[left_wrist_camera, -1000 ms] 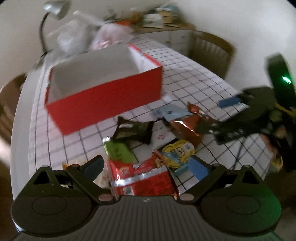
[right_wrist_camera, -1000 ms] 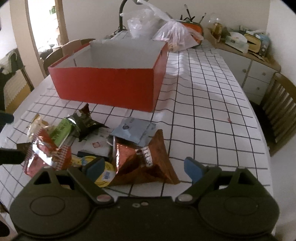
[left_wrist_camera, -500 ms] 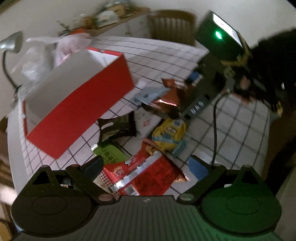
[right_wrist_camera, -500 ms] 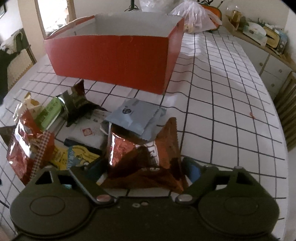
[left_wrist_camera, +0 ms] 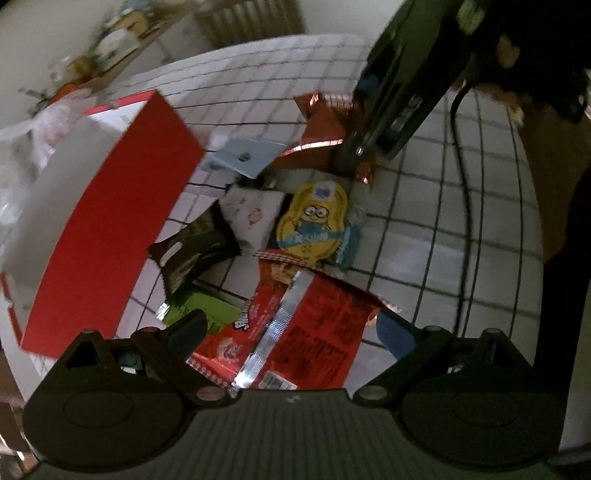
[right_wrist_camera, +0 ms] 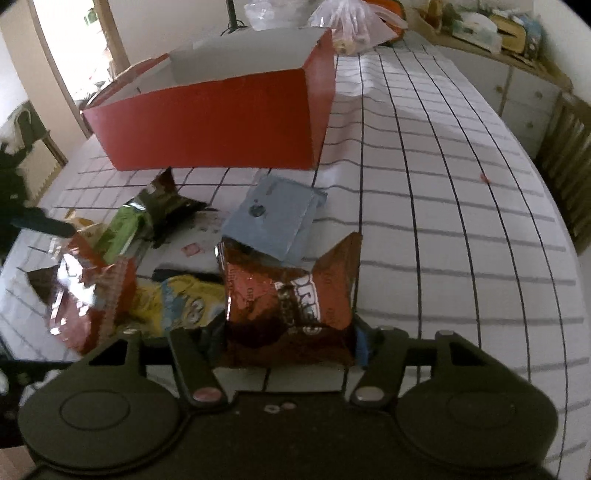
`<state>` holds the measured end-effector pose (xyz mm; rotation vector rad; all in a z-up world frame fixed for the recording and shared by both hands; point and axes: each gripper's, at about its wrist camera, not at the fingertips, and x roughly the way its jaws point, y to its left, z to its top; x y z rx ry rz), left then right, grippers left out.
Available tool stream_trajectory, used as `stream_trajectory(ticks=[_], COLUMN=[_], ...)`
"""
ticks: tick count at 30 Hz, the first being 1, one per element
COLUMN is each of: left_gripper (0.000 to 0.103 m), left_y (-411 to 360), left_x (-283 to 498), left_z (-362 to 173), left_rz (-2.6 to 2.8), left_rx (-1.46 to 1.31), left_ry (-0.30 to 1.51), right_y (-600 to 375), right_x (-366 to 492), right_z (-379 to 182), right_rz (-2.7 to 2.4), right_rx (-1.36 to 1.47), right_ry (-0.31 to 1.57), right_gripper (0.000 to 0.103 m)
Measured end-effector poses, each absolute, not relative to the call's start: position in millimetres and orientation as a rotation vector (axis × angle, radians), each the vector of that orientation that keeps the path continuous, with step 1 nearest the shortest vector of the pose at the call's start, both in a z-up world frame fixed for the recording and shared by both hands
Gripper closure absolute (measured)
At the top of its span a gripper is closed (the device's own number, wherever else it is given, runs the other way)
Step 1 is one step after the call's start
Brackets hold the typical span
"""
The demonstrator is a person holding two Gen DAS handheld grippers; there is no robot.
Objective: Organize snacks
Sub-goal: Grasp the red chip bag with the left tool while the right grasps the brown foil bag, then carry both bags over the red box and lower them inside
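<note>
An open red box [right_wrist_camera: 221,110] stands on the checked tablecloth; it also shows in the left wrist view [left_wrist_camera: 107,218]. In front of it lies a pile of snacks. My right gripper [right_wrist_camera: 284,343] is shut on a brown foil Oreo bag [right_wrist_camera: 291,295]. My left gripper [left_wrist_camera: 291,332] is open, its fingers either side of a red snack bag [left_wrist_camera: 303,332]. Between lie a yellow Minion packet [left_wrist_camera: 314,221], a dark wrapper [left_wrist_camera: 195,243], a green packet [left_wrist_camera: 199,314] and a grey-blue pouch [right_wrist_camera: 273,214].
Plastic bags [right_wrist_camera: 354,26] lie behind the box. A cluttered sideboard [right_wrist_camera: 498,40] and a wooden chair [right_wrist_camera: 569,140] stand on the right. The tablecloth [right_wrist_camera: 443,206] stretches to the right of the snacks. The right gripper's body [left_wrist_camera: 406,74] rises over the pile.
My right gripper closed in on the brown Oreo bag and shut on it. My left gripper swung and moved over the red snack bag, staying open.
</note>
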<state>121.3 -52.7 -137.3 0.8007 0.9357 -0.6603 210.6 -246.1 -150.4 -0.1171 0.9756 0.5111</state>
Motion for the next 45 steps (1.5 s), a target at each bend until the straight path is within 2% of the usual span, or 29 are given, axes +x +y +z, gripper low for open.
stream_trajectory(ticks=[3,8,10,12,26,37,45], left_gripper=[0.019,0.021,0.028,0.029,0.030,0.030,0.030], left_y=[-53.9,-56.8,-57.6,-57.9,-27.7,20.2,46.1], left_x=[126.6,129.4,132.2,135.1,132.1,113.6,115.8], left_z=[-146.1,-157.2,-157.0,-154.6,-120.6,-65.6,-19.7], left_rz=[-0.694,-0.740,-0.746,-0.728,-0.472,-0.221,-0.082], left_rx=[0.852,0.890,0.864,0.826,0.276,-0.071,-0.173], left_ry=[0.951,0.966,0.977,0.995,1.075,0.995,0.921], right_y=[-251.2,-260.0,-261.0,-262.0,-257.9,-241.7,-220.8], right_x=[196.1,172.2,164.6,160.7,140.8,129.4,145.3], right_z=[-144.2,-139.1,-138.7,-138.1,-120.5,-70.8,-28.3], right_rz=[0.507,0.486,0.479,0.467,0.408,0.410,0.439], right_rx=[-0.069,0.002,0.017,0.026,0.044,-0.004,-0.054], right_ry=[0.983,0.999,1.003,1.003,0.937,0.806,0.719], right_gripper=[0.041,0.041,0.041,0.041,0.041,0.041,0.041])
